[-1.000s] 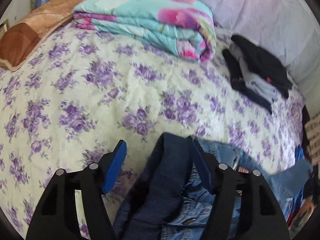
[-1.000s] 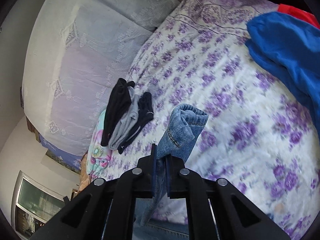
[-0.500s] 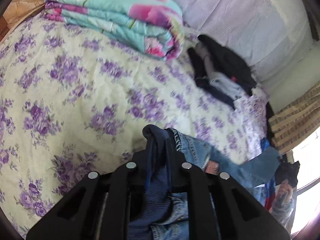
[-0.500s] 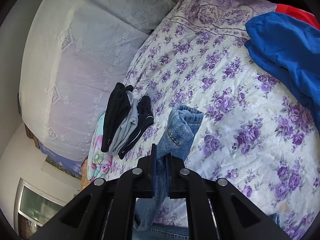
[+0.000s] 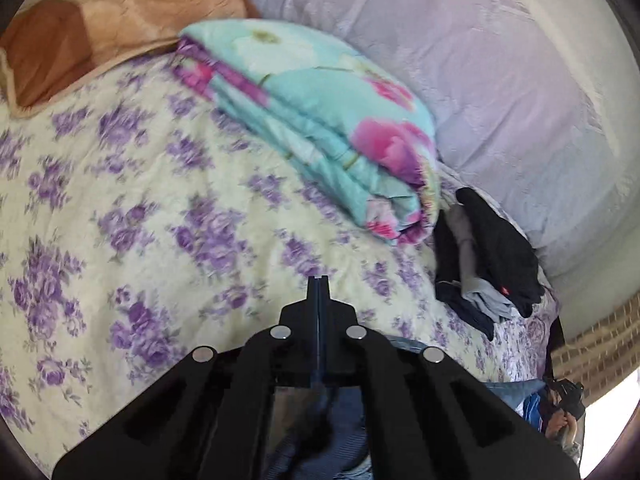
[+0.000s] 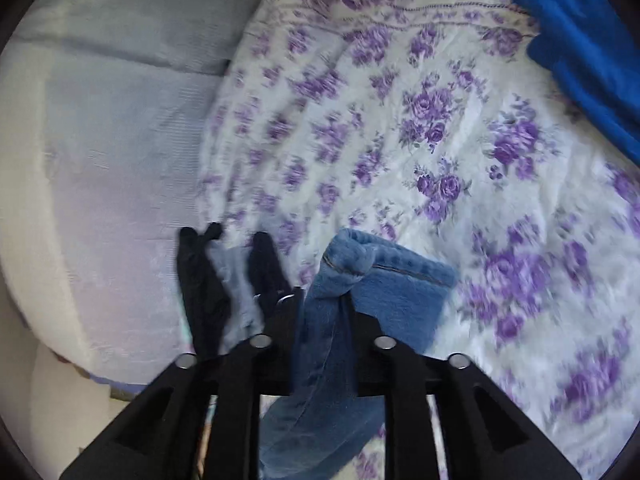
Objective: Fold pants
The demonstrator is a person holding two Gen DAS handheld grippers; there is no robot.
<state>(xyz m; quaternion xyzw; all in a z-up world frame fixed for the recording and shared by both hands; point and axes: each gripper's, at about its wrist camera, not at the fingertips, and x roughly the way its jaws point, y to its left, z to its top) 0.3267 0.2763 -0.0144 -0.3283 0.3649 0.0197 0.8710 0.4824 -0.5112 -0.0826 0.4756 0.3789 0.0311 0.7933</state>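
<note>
The pants are blue jeans. In the left wrist view my left gripper (image 5: pixel 318 284) is shut, with dark denim of the jeans (image 5: pixel 340 428) hanging below, behind the fingers, over the purple-flowered bedspread (image 5: pixel 160 220). In the right wrist view my right gripper (image 6: pixel 324 312) is shut on a folded leg end of the jeans (image 6: pixel 360 276); the hem sticks up past the fingers and the rest hangs down between them. Most of the jeans are hidden under the gripper bodies.
A folded turquoise floral quilt (image 5: pixel 320 120) and a brown pillow (image 5: pixel 100 32) lie at the back. A pile of black and grey clothes (image 5: pixel 488 264) lies by the pale wall cover, also in the right wrist view (image 6: pixel 224 280). A blue garment (image 6: pixel 580 48) lies at the right.
My left gripper closed on the denim waist a second ago and has lifted and turned left since. My right gripper has swung with the leg end; the view is blurred from motion.
</note>
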